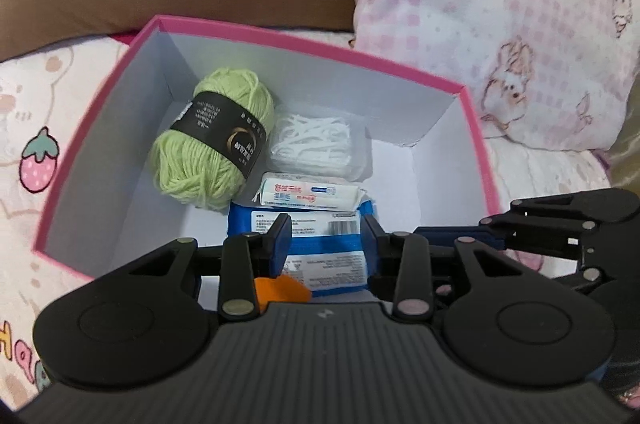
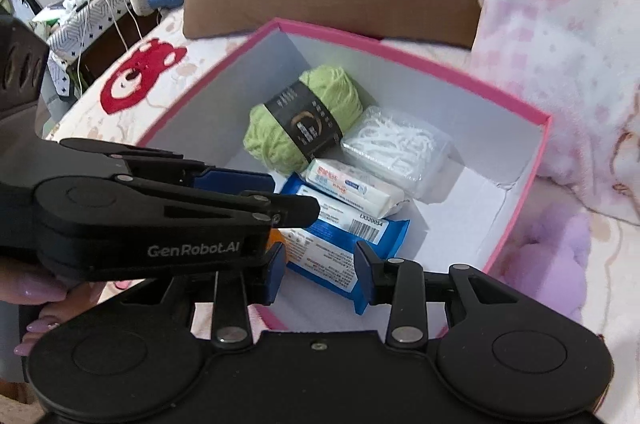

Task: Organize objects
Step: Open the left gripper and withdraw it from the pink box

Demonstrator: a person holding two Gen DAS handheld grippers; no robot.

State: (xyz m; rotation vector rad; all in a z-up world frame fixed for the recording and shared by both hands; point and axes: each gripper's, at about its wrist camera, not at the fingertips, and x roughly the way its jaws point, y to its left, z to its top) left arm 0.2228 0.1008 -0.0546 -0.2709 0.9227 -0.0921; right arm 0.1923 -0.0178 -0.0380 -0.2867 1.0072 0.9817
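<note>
Ahead of both released tongs, left (image 1: pixel 326 238) and right (image 2: pixel 320 262), one pink box (image 1: pixel 308 38) holds one yarn ball (image 1: pixel 208 148), one floss case (image 1: pixel 316 144), two packets: white (image 1: pixel 308 193), blue (image 1: pixel 320 248).

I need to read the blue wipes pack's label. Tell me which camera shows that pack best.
The right wrist view: the blue wipes pack lies mostly uncovered there, barcode visible. In the left wrist view the left gripper hides its edges.

Both wrist views look down close into the pink box (image 1: pixel 320 44)
</note>
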